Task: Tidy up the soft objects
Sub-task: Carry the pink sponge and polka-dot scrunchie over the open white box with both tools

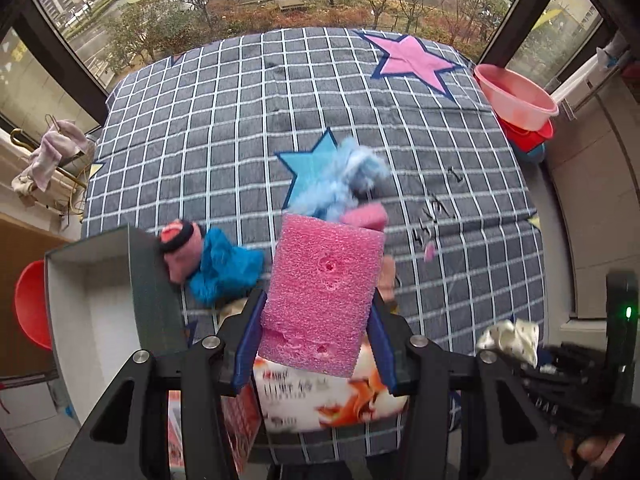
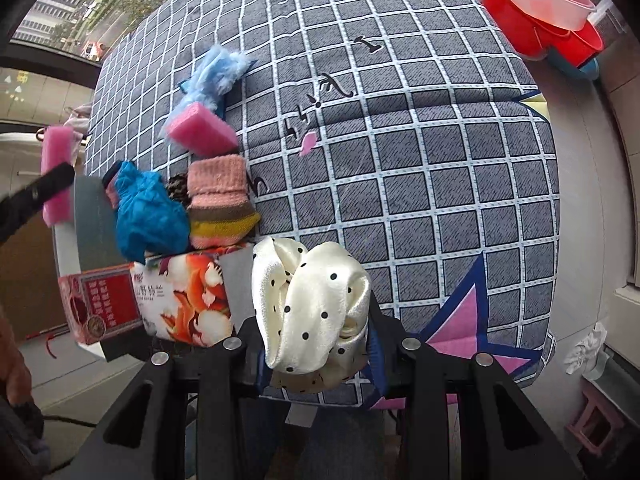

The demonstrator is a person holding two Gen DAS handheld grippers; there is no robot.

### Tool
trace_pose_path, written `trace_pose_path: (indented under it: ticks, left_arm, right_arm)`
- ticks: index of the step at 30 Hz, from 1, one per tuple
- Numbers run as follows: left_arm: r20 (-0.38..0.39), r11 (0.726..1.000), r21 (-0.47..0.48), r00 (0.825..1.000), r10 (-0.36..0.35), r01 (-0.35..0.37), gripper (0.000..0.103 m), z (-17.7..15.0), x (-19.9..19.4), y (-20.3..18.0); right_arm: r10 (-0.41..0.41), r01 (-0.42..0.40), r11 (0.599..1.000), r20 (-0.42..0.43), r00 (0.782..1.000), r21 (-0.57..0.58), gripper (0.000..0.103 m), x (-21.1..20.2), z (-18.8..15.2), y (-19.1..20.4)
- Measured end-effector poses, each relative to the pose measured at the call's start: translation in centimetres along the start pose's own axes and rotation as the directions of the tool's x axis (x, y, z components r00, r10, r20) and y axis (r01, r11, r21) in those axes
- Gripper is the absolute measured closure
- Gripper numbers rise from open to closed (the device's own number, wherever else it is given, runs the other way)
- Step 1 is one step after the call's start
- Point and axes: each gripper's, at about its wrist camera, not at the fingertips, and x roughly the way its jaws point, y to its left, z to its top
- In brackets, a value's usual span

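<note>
My left gripper (image 1: pixel 316 324) is shut on a pink sponge (image 1: pixel 324 296), held above the checked table cover; the same sponge shows at the left of the right wrist view (image 2: pixel 56 172). My right gripper (image 2: pixel 316 344) is shut on a cream polka-dot satin cloth (image 2: pixel 312 308), which also shows in the left wrist view (image 1: pixel 510 340). On the cover lie a second pink sponge (image 2: pixel 202 130), a light blue fluffy cloth (image 2: pixel 218 74), a bright blue cloth (image 2: pixel 150 216) and a pink striped sock (image 2: pixel 218 204). An open grey box (image 1: pixel 92 312) stands at the left edge.
A printed tissue pack (image 2: pixel 188 300) and a red carton (image 2: pixel 100 304) lie at the front edge. Pink and red basins (image 2: pixel 548 12) are stacked at the far right. A red bowl (image 1: pixel 32 312) sits left of the box. Windows stand behind the table.
</note>
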Motion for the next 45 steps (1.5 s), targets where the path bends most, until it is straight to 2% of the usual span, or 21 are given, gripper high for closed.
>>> trace_pose_path:
  ticks: [11, 28, 38, 45]
  left_arm:
    - [-0.082, 1.0, -0.016, 0.997, 0.01, -0.011, 0.051, -7.9, -1.2, -0.3]
    - [-0.031, 0.991, -0.106, 0.997, 0.073, -0.076, 0.05, -11.3, -4.0, 2.0]
    - [0.012, 0.958, -0.25, 0.989, 0.148, -0.14, 0.05, -12.9, -6.6, 7.6]
    - [0.033, 0.956, -0.267, 0.99, 0.136, -0.123, 0.05, -13.2, -6.9, 11.9]
  right_arm:
    - [0.024, -0.028, 0.993, -0.04, 0.999, -0.114, 0.064, 0.6, -1.1, 2.6]
    - [0.061, -0.087, 0.951, -0.096, 0.994, -0.296, 0.064, 1.0, -2.7, 8.0]
    - [0.084, -0.129, 0.921, -0.134, 0.987, -0.368, 0.064, 1.6, -3.9, 11.5]
    - [0.09, -0.126, 0.924, -0.114, 0.989, -0.362, 0.064, 1.8, -4.8, 14.2]
